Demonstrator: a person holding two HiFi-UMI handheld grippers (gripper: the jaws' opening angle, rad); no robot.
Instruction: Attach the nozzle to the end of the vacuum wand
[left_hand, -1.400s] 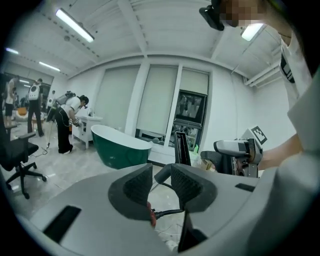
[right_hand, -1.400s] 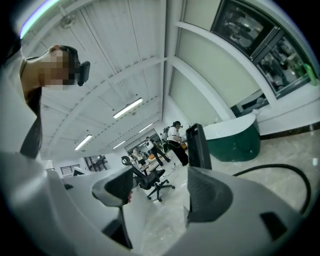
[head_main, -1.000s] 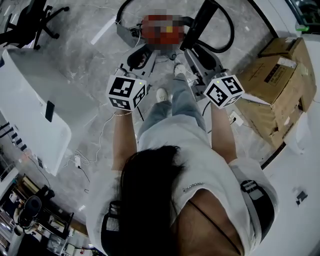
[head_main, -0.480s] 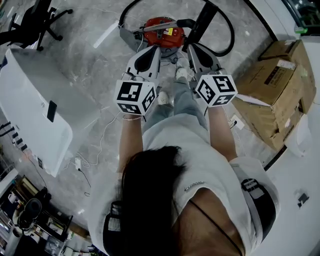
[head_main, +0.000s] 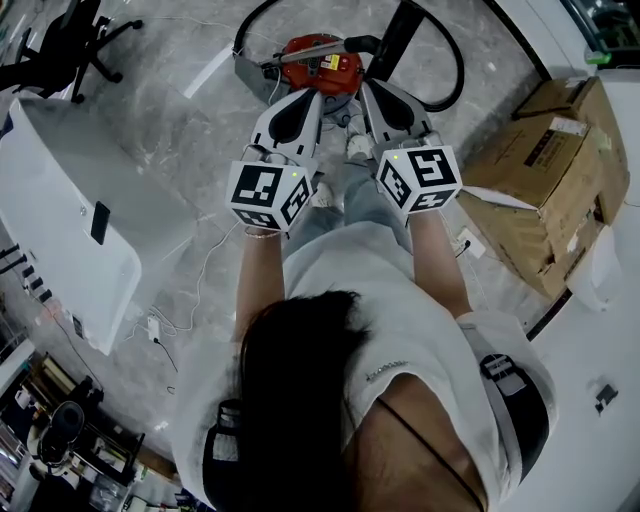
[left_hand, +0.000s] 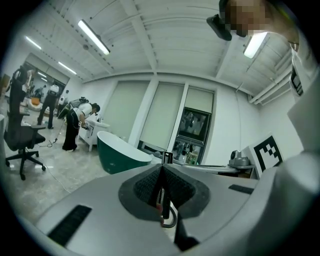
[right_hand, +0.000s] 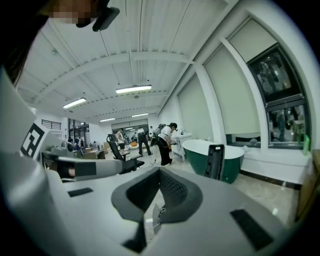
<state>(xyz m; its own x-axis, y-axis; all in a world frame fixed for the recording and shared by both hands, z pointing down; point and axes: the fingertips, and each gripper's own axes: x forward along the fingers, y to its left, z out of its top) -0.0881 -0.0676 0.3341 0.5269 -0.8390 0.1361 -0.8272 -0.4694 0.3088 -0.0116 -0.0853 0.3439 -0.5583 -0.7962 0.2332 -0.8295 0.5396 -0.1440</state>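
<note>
Head view. L gripper (head_main: 303, 100) and R gripper (head_main: 372, 92): jaws of each fully together, nothing held; both side by side above the person's legs. Red vacuum (head_main: 320, 60) on floor just ahead. Black wand (head_main: 397, 38) at its right, grey nozzle (head_main: 250, 72) at its left, apart from wand.
</note>
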